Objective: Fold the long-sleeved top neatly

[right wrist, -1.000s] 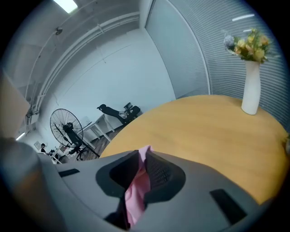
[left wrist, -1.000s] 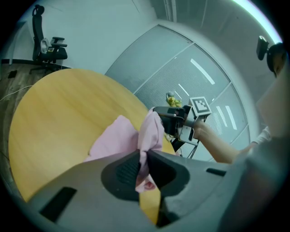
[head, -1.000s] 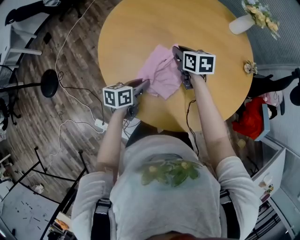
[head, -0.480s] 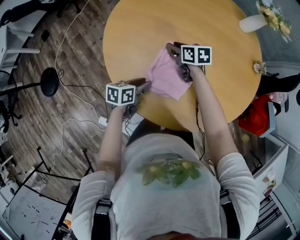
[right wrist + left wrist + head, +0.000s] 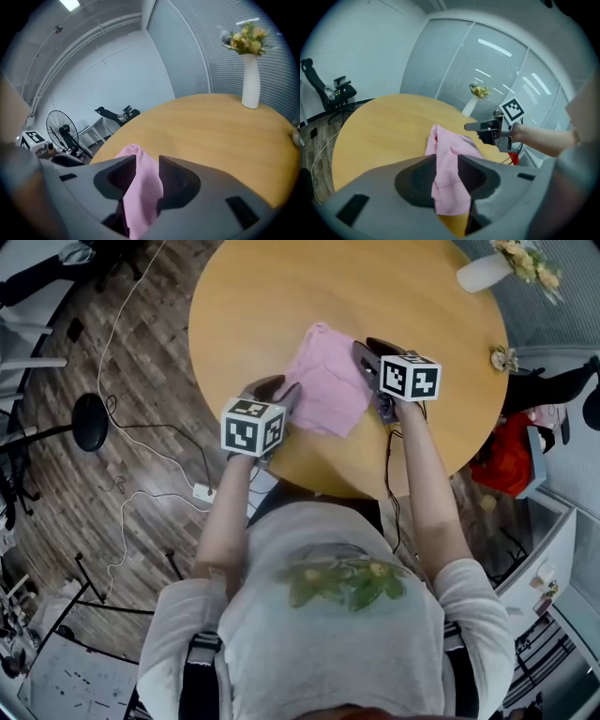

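Roughly oblong, the folded pink long-sleeved top (image 5: 328, 381) lies on the round wooden table (image 5: 272, 296) close to the person's edge. Its long axis runs from that edge toward the table's middle, the far end leaning left in the head view. The left gripper (image 5: 289, 393) is at its near-left corner and the right gripper (image 5: 364, 348) along its right side. Both pairs of jaws have just been opening and stand partly apart — pink cloth between the pads, unpinched.

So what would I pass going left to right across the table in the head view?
The left gripper, pink top, right gripper, white vase. Both grippers' jaws have just been opening, the top between them.
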`<state>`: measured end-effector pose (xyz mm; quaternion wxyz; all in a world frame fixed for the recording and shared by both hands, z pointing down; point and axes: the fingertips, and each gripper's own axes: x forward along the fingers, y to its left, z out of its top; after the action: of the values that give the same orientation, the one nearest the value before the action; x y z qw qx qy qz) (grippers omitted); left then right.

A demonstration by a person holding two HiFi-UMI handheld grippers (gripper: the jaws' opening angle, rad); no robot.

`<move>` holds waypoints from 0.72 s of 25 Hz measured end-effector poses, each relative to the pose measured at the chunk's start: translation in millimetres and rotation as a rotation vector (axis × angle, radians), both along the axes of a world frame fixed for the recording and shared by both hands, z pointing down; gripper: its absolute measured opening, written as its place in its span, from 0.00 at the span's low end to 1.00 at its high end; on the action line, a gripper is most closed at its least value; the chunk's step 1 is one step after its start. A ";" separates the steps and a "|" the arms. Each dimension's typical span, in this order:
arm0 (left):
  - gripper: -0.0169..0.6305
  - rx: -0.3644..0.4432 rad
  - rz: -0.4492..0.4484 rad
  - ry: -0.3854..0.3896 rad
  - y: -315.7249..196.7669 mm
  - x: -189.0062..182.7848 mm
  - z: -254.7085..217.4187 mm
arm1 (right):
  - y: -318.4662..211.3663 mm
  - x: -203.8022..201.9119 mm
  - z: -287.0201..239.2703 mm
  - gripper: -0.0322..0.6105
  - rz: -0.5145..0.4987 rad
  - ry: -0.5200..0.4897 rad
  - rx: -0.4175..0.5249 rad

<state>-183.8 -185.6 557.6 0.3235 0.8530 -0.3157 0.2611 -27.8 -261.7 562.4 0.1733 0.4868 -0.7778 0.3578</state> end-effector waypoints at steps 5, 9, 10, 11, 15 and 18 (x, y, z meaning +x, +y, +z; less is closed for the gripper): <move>0.22 -0.097 0.100 -0.153 12.3 10.1 43.1 | 23.8 20.2 16.0 0.30 0.018 0.082 -0.039; 0.09 -0.161 0.083 -0.145 15.3 7.1 55.7 | 30.2 34.0 27.9 0.30 0.040 0.150 -0.065; 0.06 -0.157 0.074 -0.133 13.6 5.3 52.1 | 30.1 36.4 29.6 0.30 0.057 0.155 -0.069; 0.06 -0.152 0.062 -0.125 11.2 2.3 49.1 | 30.1 37.3 31.1 0.30 0.069 0.154 -0.073; 0.06 -0.164 0.021 -0.179 7.5 -14.5 62.9 | 33.5 37.7 46.3 0.29 0.056 0.199 -0.109; 0.06 -0.151 0.021 -0.246 5.7 -19.0 84.0 | 35.7 39.0 68.0 0.28 0.036 0.246 -0.138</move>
<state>-202.8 -179.9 641.6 0.3429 0.7910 -0.3233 0.3900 11.3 -226.1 630.4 0.2940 0.5280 -0.7152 0.3511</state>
